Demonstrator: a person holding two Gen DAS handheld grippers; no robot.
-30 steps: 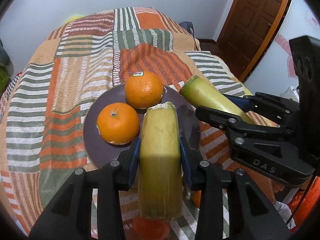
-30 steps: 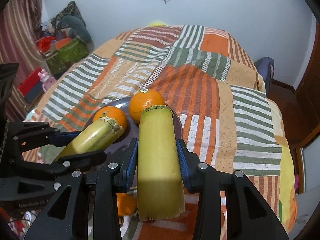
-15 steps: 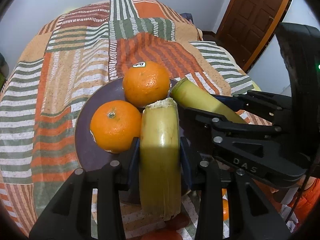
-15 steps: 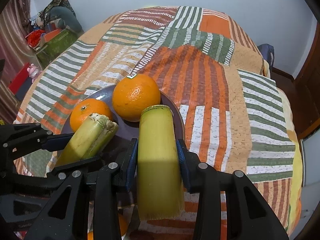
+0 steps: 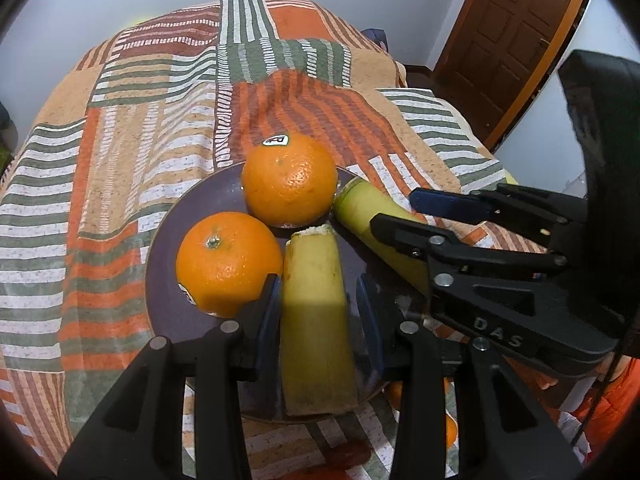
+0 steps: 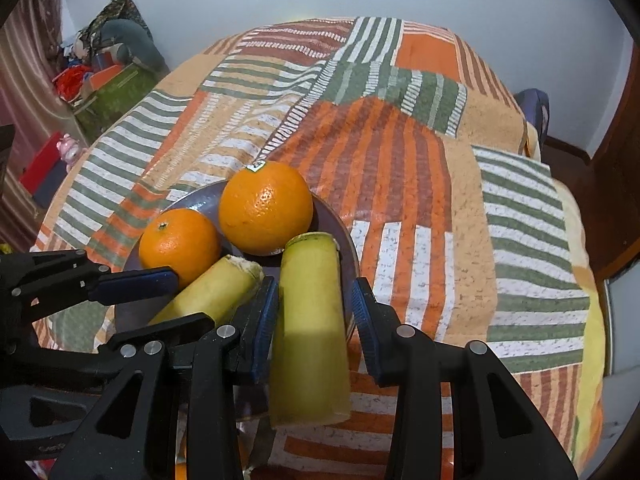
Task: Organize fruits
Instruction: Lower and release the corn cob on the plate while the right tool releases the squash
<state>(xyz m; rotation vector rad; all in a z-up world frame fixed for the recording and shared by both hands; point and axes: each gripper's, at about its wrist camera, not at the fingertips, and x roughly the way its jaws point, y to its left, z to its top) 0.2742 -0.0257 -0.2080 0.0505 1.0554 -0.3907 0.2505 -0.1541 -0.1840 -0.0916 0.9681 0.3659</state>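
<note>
So the thing that matters here: each yellow-green stalk piece runs lengthwise straight out between its own gripper's fingers, long axis along the gripper's pointing direction, far end over the purple plate (image 5: 168, 236). My left gripper (image 5: 316, 312) has its stalk piece (image 5: 316, 320) lying dead ahead between the blue pads, cut end almost up against the two oranges; the near orange (image 5: 228, 260) sits just ahead and left of the left finger, the stickered orange (image 5: 289, 179) further ahead. In the left view there's a sliver of plate showing between the stalk and the right pad, so I'd say the jaws are eased apart, not clamping. Same story for my right gripper (image 6: 314, 316): its stalk piece (image 6: 308, 320) is centred, pointing at the stickered orange, with a visible gap to the right pad, so open and letting go, as far as I can tell. Both pieces look like they're resting on the plate, the right one hanging over the near rim above the striped bedspread (image 6: 400, 160). The grippers sit nearly touching, right one's stalk angling in from the left gripper's right side. Compared with a second ago, both grippers have come down and forward: the oranges are much bigger in frame, and the pads that were pinching the stalks tight have now spread. Next I'd guess it's a straight pull back along that axis.
</note>
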